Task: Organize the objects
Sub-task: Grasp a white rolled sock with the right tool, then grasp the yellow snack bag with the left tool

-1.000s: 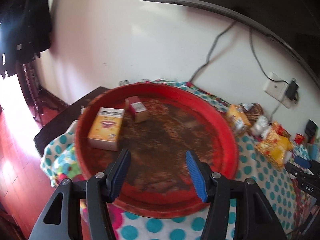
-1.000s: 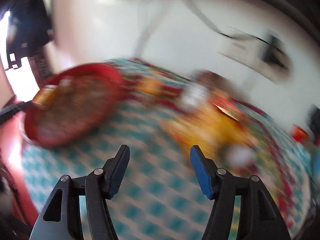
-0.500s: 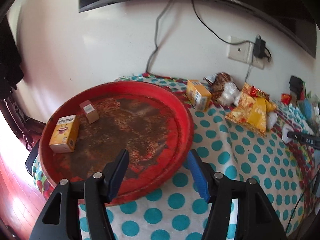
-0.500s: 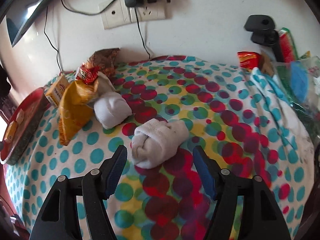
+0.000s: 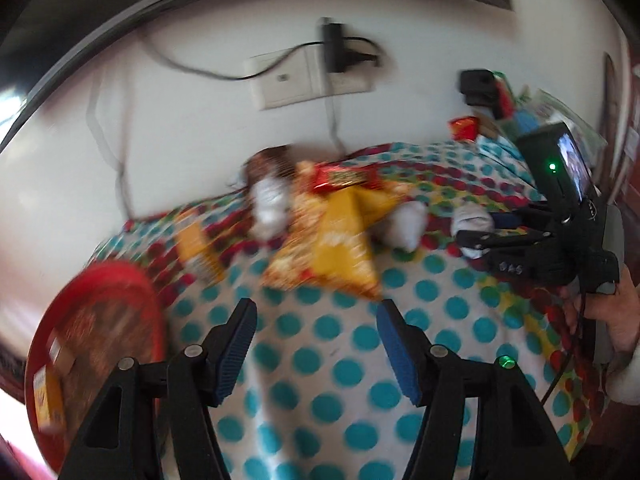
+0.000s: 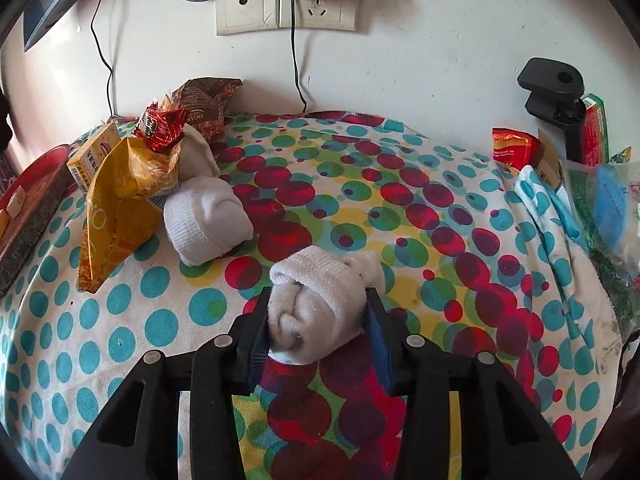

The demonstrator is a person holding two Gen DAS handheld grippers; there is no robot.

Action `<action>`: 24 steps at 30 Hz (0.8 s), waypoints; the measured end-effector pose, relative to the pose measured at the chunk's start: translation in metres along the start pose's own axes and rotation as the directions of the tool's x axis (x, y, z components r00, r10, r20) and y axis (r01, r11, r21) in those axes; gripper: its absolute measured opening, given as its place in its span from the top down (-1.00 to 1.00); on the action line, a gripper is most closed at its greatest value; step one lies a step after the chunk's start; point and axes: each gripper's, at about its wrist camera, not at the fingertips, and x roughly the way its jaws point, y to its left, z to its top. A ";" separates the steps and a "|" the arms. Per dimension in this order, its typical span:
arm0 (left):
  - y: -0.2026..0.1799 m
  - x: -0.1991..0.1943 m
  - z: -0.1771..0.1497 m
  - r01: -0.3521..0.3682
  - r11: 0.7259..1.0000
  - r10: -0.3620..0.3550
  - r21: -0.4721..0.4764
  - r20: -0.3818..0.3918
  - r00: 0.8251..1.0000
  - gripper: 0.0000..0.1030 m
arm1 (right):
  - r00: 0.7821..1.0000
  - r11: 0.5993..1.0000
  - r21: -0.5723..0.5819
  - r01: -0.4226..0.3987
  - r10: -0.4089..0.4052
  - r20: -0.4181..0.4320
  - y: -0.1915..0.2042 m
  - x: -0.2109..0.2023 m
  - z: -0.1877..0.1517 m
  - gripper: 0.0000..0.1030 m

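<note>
I see a dotted tablecloth (image 6: 120, 320) by the white wall (image 6: 440, 40); my right gripper (image 6: 316, 320) has just closed onto the rolled sock (image 6: 316, 304), while my left gripper (image 5: 316, 344) gapes empty, jaws just widened.

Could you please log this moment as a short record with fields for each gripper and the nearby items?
right gripper: jaws just closed, shut on a rolled white sock
left gripper: open, nothing between the jaws, above the dotted cloth
second sock roll: on the cloth, beside the yellow snack bag
red tray: at left, holding a small yellow box
</note>
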 end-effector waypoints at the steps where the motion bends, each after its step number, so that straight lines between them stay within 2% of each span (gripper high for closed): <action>1: -0.009 0.010 0.009 -0.002 1.000 0.002 0.022 -0.021 1.000 -0.25 | 1.000 1.000 -0.003 0.001 -0.001 -0.002 0.000 0.001 0.000 0.22; 7: -0.029 0.052 0.042 0.014 0.997 -0.007 0.076 -0.096 0.995 -0.25 | 1.000 1.000 0.010 -0.016 0.016 -0.002 0.000 0.000 0.000 0.21; 12: -0.028 0.083 0.049 -0.029 0.993 0.048 0.118 -0.157 0.986 -0.25 | 0.999 0.999 0.023 -0.032 0.032 -0.001 -0.002 0.000 -0.001 0.20; 20: -0.010 0.117 0.049 -0.064 0.998 0.068 0.027 -0.187 0.980 -0.27 | 0.999 0.999 0.024 -0.033 0.033 -0.001 -0.003 0.000 -0.001 0.20; 24: -0.015 0.115 0.047 -0.084 0.996 0.087 0.029 -0.140 0.986 -0.23 | 0.999 0.999 0.023 -0.034 0.034 -0.001 -0.002 0.000 -0.001 0.19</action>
